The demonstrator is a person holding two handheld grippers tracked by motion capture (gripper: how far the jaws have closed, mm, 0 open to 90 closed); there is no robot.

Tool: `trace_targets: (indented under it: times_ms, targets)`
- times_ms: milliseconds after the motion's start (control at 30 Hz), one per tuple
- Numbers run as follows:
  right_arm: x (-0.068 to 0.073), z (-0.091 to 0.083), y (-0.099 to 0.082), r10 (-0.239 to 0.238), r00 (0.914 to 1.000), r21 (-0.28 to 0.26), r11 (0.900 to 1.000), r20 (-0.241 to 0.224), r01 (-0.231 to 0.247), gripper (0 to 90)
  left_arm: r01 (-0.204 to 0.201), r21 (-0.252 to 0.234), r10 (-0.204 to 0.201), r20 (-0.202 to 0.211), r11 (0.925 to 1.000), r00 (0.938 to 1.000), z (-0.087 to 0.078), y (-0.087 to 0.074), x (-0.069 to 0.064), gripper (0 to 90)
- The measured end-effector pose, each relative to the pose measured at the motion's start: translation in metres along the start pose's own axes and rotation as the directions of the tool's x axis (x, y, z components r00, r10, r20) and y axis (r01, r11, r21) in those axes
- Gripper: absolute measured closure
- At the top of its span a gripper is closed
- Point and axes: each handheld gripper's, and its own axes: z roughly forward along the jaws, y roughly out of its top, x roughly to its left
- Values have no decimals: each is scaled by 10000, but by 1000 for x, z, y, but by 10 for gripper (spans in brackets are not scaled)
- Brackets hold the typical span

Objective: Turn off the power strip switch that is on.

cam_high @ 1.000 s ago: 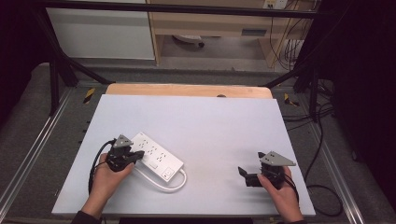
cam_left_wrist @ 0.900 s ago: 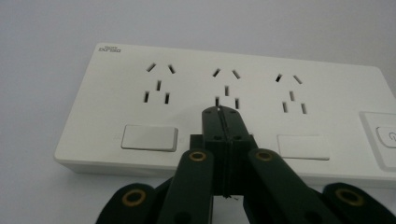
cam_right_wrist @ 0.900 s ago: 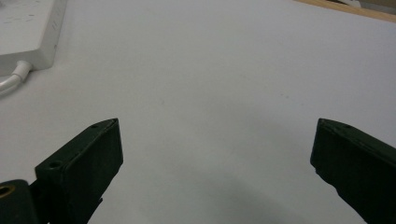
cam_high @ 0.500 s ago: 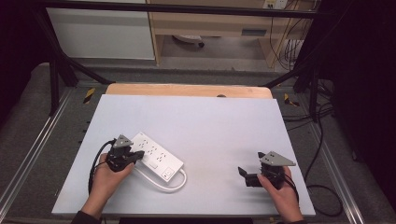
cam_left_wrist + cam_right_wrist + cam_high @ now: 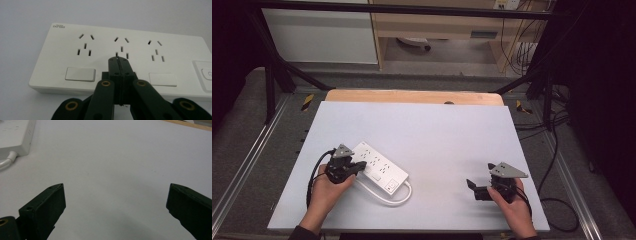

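A: Report the position of the power strip (image 5: 379, 168).

B: The strip lies flat on the table (image 5: 437, 135), in its near-left part, set at a slant. Its white cord (image 5: 384, 198) leaves the near end and loops along the strip's near side.

A: State of the left claw (image 5: 357, 166)?

B: Closed, jaws pressed together with nothing between them. In the left gripper view the tips (image 5: 117, 60) sit over the strip's (image 5: 125, 57) top face, at the middle of three socket groups, just above a blank white panel row. Contact with the face cannot be confirmed.

A: State of the right claw (image 5: 474, 188)?

B: Open wide, empty. It is held by the right hand (image 5: 512, 210) well to the right of the strip, low over bare table (image 5: 120, 170). In the right gripper view the strip's corner (image 5: 15, 135) and cord appear at upper left.
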Motion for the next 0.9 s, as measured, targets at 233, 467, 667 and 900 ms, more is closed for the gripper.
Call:
trace_targets:
  times_ms: [233, 467, 667, 900]
  targets:
    - [0, 0, 0, -13, 10000, -9, 10000, 19, 13, 29, 151, 37, -152, 188, 9999, 9997, 0, 0, 3, 900]
    - [0, 0, 0, -25, 10000, 6, 10000, 21, 25, 29, 263, 92, -265, 199, 9996, 9995, 1, -1, 6, 900]
    - [0, 0, 0, -26, 10000, 7, 10000, 9, 26, 29, 605, -139, -598, 426, 9981, 9973, 1, -4, 13, 900]
    - [0, 0, 0, -28, 10000, 28, 10000, 22, 28, 29, 149, -99, -148, 88, 9998, 9999, 2, -2, 8, 900]
